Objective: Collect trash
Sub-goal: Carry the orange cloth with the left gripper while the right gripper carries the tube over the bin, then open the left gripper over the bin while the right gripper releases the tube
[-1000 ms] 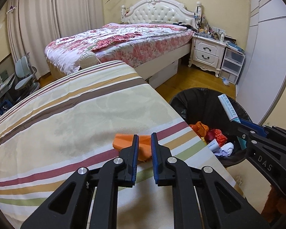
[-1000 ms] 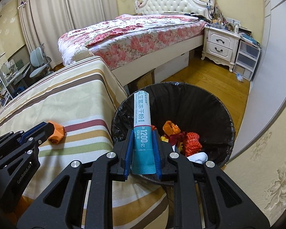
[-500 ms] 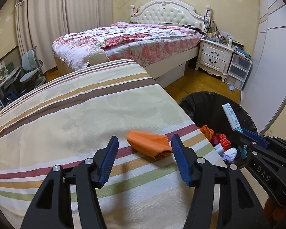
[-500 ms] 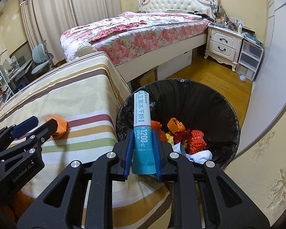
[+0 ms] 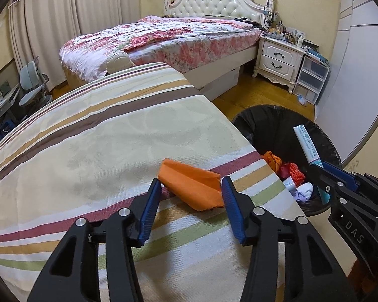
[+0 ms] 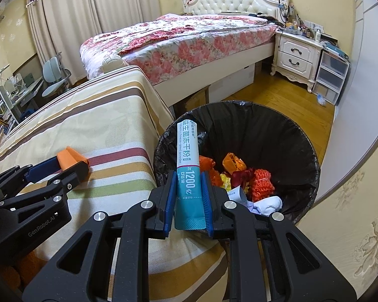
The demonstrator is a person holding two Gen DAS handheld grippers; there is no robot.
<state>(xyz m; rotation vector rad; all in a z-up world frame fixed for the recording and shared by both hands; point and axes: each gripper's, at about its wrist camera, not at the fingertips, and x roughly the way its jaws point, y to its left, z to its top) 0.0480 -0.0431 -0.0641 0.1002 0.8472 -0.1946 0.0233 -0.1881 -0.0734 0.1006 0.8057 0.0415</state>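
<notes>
A folded orange paper point(image 5: 191, 186) lies on the striped bed cover point(image 5: 100, 138) near its right edge. My left gripper point(image 5: 191, 181) straddles it, jaws closing, with a blue pad at each end of the paper, which is not squeezed out of shape. From the right wrist view the same paper point(image 6: 68, 157) shows between the left gripper point(image 6: 70, 166) fingers. My right gripper point(image 6: 189, 175) is shut on a white and teal sachet point(image 6: 187, 156), upright over the near rim of the black-lined trash bin point(image 6: 252, 130). The bin holds several orange, red and white scraps.
The bin point(image 5: 272, 123) stands on the wooden floor right against the striped bed's corner. Beyond are a floral bed point(image 5: 176, 35), a white nightstand point(image 5: 279, 58), plastic drawers point(image 5: 312, 75), and a grey wardrobe wall on the right. A desk chair point(image 5: 32, 85) stands far left.
My left jaws went from shut to wide apart, then narrowed around the orange paper, which now lies between them. The right gripper kept still with the sachet.
</notes>
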